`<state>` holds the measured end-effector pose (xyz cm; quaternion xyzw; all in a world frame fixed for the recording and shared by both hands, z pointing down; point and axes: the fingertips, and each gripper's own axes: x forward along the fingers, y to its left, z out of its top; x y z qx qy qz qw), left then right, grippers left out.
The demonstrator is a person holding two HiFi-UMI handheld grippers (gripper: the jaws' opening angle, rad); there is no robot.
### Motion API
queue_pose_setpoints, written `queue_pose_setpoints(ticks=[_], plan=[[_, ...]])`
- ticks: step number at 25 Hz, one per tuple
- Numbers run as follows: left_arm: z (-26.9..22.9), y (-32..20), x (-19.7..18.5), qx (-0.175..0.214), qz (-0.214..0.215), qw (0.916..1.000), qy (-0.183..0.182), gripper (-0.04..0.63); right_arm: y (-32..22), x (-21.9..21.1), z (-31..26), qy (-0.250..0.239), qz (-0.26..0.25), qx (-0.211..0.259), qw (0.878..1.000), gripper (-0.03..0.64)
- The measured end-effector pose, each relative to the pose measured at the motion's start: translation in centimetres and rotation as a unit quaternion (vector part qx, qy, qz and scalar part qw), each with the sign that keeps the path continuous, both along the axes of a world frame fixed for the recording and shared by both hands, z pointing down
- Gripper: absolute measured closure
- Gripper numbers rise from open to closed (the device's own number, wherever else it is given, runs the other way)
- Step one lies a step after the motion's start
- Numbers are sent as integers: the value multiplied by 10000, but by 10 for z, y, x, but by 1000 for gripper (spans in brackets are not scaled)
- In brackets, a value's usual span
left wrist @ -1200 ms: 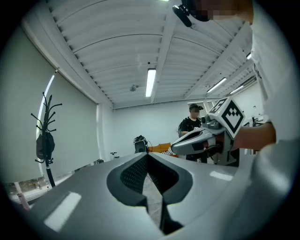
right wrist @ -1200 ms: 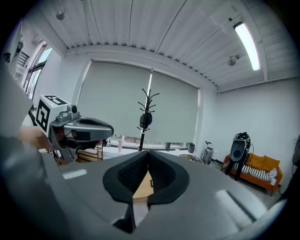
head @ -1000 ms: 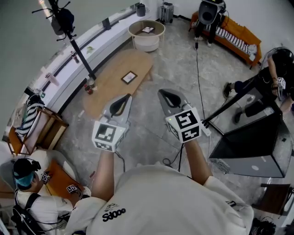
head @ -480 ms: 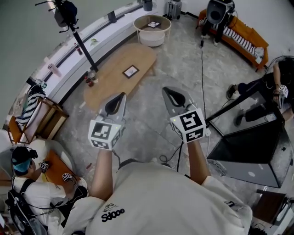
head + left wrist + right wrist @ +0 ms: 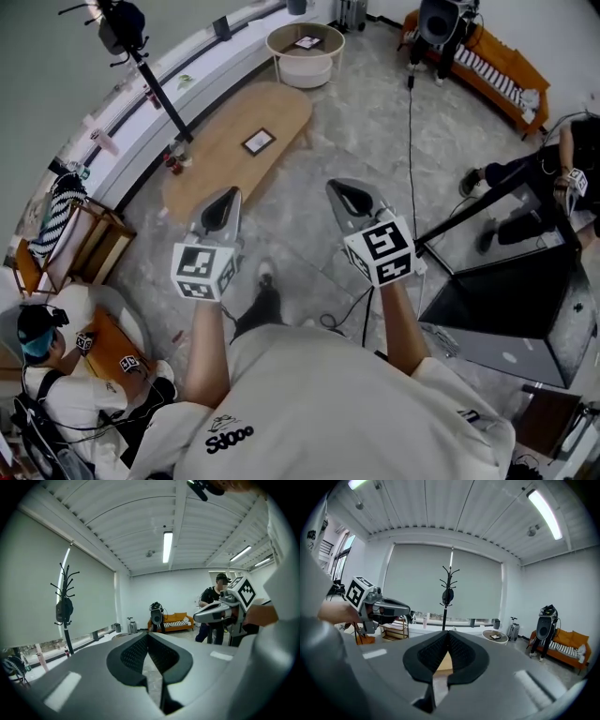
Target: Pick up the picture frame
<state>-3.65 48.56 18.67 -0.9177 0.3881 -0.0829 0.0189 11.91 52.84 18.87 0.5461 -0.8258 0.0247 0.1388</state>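
A small dark picture frame (image 5: pixel 259 142) lies flat on the long oval wooden table (image 5: pixel 211 173), far ahead of both grippers. My left gripper (image 5: pixel 227 194) hangs in the air short of the table's near end, jaws shut and empty; in its own view the left gripper (image 5: pixel 147 635) shows its pads meeting. My right gripper (image 5: pixel 340 188) is held over the floor to the table's right, also shut on nothing. The right gripper (image 5: pixel 447 633) points toward the window wall, a strip of the wooden table (image 5: pixel 444 663) showing below its tips.
A round white table (image 5: pixel 302 67) carries a second frame (image 5: pixel 307 42). A coat stand (image 5: pixel 142 67) rises left of the oval table. An orange sofa (image 5: pixel 495 62), a speaker (image 5: pixel 439 21), a black case (image 5: pixel 511 302), floor cables (image 5: pixel 409 141) and seated people (image 5: pixel 45 352) surround the area.
Both grippers have sunk a little, the left one drifting leftward. The oval table and frame sit slightly further up-left in the head view, and the person's shoe now shows between the arms.
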Motion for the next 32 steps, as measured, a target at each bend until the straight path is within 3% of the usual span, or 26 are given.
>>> queue_pose_setpoints(ticks=[9, 12, 18, 23, 32], plan=[[16, -58, 23, -430, 293, 9984, 208, 584, -46, 19, 5, 94, 48, 8, 9999, 614], [25, -90, 31, -455, 391, 9982, 7, 584, -76, 25, 4, 99, 112, 44, 9999, 614], [36, -169, 35, -534, 419, 9976, 128, 584, -156, 31, 6, 0, 246, 43, 9997, 614], [36, -228, 31, -831, 521, 9944, 401, 584, -222, 25, -1, -312, 240, -17, 9992, 614], [30, -310, 28, -1150, 941, 9837, 1014, 584, -309, -3, 0, -62, 68, -195, 9998, 614]])
